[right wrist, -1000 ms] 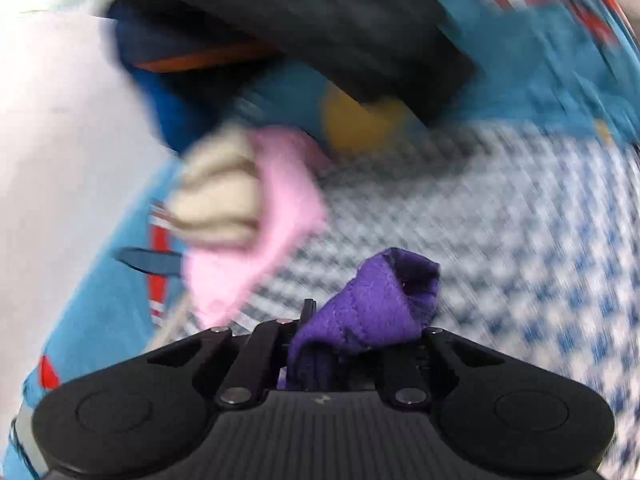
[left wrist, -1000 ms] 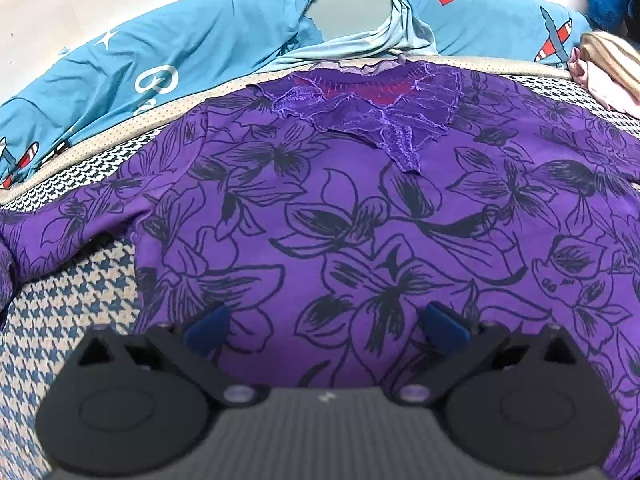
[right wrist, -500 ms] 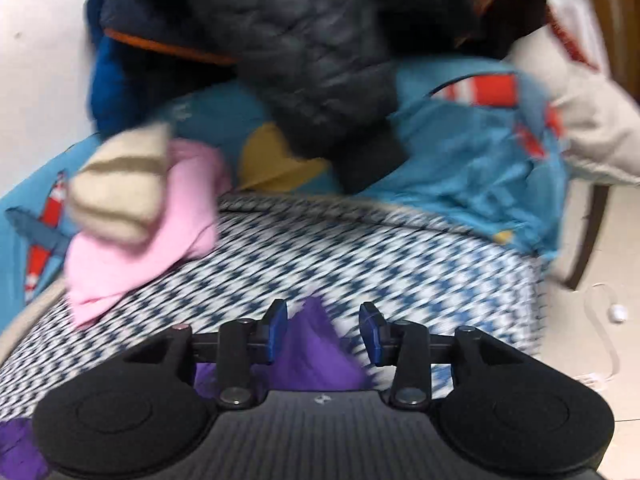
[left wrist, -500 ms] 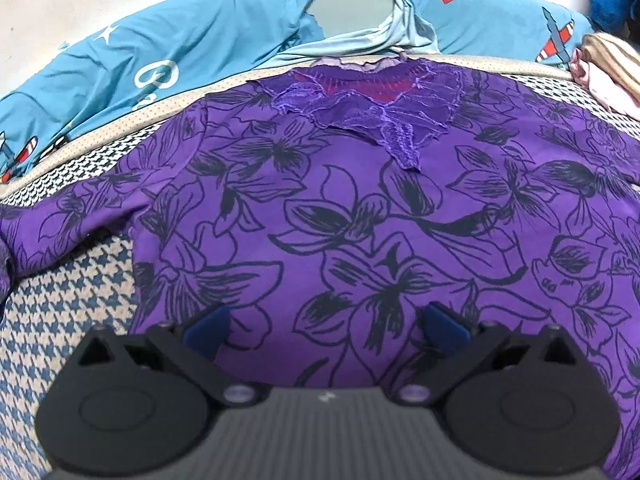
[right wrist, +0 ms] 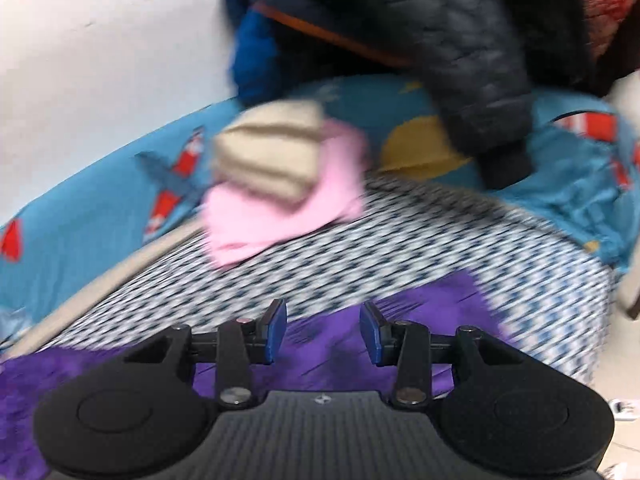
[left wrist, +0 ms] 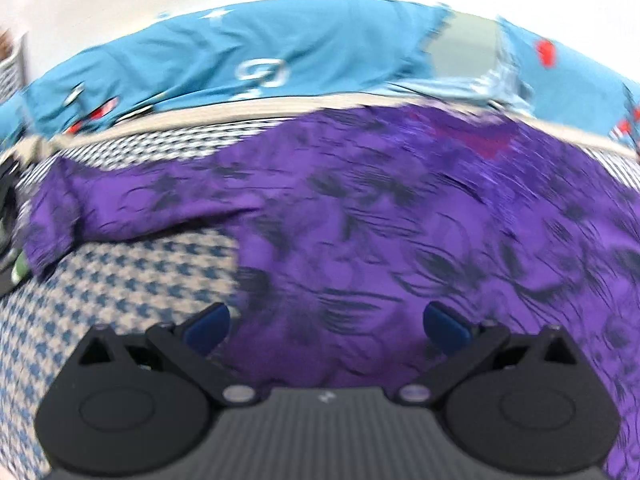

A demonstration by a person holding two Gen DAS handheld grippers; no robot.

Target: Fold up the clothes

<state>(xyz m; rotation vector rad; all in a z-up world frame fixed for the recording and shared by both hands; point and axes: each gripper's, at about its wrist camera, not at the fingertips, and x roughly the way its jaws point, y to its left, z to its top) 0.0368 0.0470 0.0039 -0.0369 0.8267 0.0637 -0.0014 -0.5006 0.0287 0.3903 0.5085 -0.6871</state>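
A purple top with black flower print (left wrist: 380,220) lies spread flat on a houndstooth-covered surface (left wrist: 132,276), its neckline toward the far edge and its left sleeve (left wrist: 100,204) stretched out to the left. My left gripper (left wrist: 326,322) hovers open over the top's lower left part, nothing between its fingers. In the right wrist view the other purple sleeve (right wrist: 420,308) lies on the checked cloth (right wrist: 400,232). My right gripper (right wrist: 322,334) is open just above that sleeve, its blue pads apart and not pressing the cloth.
A blue sheet with aeroplane print (left wrist: 248,60) runs along the far edge by the white wall. A folded pink and beige pile (right wrist: 280,184) sits at the far right corner. Dark jackets (right wrist: 420,36) are heaped behind it. The bed's right edge drops to the floor (right wrist: 624,432).
My right gripper has let go of the purple sleeve and pulled back; the sleeve now lies on the checked cloth. My left gripper has swung left, bringing the left sleeve into view.
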